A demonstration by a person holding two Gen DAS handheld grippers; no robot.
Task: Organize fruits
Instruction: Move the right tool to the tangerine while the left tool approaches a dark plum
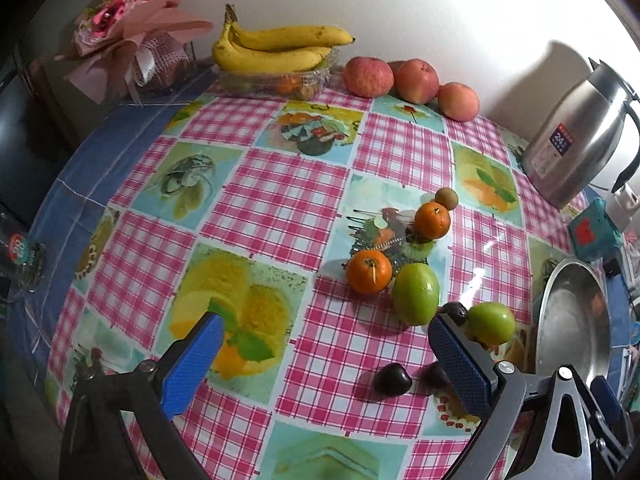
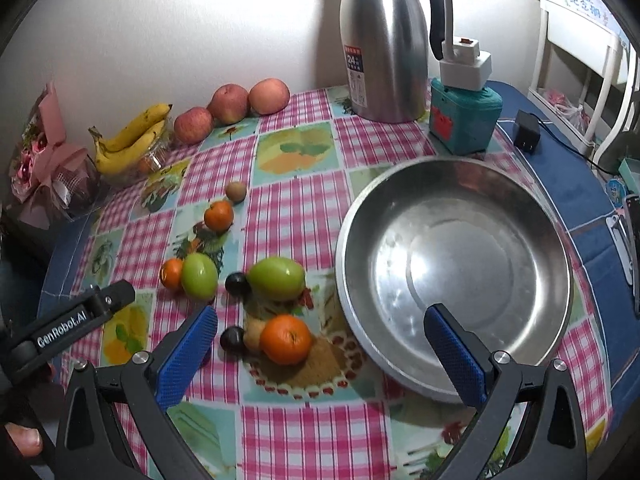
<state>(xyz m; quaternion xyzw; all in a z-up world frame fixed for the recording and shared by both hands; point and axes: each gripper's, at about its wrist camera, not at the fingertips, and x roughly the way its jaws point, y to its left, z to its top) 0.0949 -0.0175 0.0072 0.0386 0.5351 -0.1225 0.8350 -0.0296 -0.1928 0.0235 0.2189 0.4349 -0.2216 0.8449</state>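
Observation:
Loose fruit lies on the checked tablecloth. There are three oranges (image 2: 286, 339) (image 2: 218, 216) (image 2: 172, 274), two green fruits (image 2: 276, 278) (image 2: 199, 276), a kiwi (image 2: 235, 191), dark plums (image 2: 232, 338) (image 2: 237, 283) and a small yellowish fruit (image 2: 254, 332). An empty steel bowl (image 2: 460, 264) sits to their right. My right gripper (image 2: 322, 354) is open above the table, between the near orange and the bowl. My left gripper (image 1: 326, 360) is open with nothing held, just short of a dark plum (image 1: 392, 379), a green fruit (image 1: 415, 294) and an orange (image 1: 369, 272).
Three apples (image 2: 230, 103) and a banana bunch (image 2: 130, 138) on a clear container line the back wall. A steel thermos jug (image 2: 384, 40), a teal box (image 2: 464, 120) and a black charger (image 2: 527, 130) stand behind the bowl. A pink bouquet (image 1: 120, 36) sits at the far left.

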